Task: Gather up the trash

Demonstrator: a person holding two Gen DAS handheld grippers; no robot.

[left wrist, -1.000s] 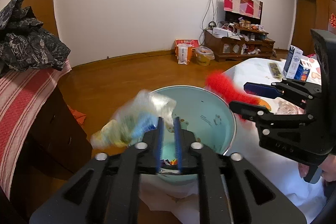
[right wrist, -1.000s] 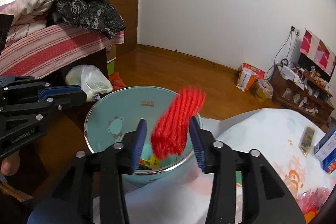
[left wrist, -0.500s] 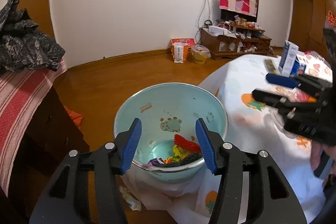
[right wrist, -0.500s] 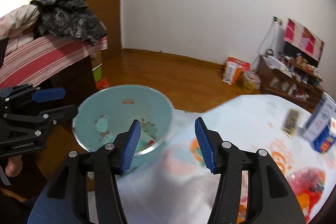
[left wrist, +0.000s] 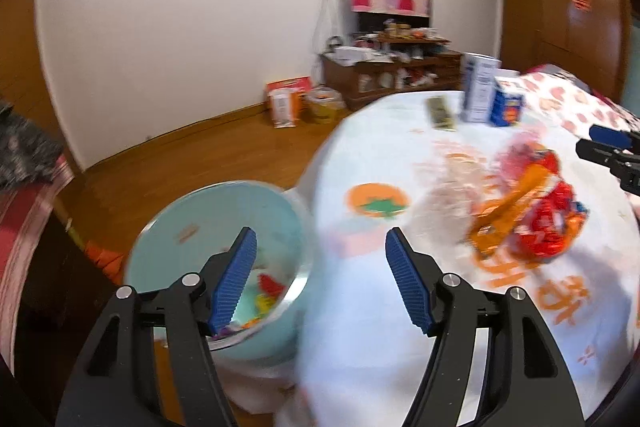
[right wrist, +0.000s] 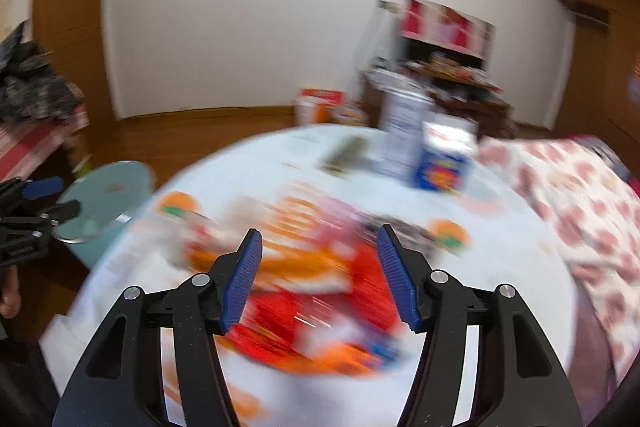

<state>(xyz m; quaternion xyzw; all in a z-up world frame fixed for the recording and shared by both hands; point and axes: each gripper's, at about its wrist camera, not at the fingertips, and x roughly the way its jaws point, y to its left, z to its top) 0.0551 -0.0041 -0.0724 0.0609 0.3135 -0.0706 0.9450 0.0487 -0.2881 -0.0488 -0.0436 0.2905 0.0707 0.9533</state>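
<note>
Hovering over light, crinkly wrappers [right wrist: 320, 291] beside the bin [left wrist: 224, 227], both empty claws gape; pinch a raised fold.

Home living room, cluttered cabinet [left wrist: 384, 67], clothed table [left wrist: 360, 307], wood floor [left wrist: 192, 163]

The bin [left wrist: 224, 227] stands on the floor [left wrist: 192, 163] just left of the table [left wrist: 380, 307], with scraps inside. A heap of wrappers [left wrist: 528, 219] lies on the table, right of the bin. Behind the heap stand two cartons [left wrist: 490, 95], a flat packet [left wrist: 440, 113] to their left. A cabinet [left wrist: 384, 75] stands against the far wall.
</note>
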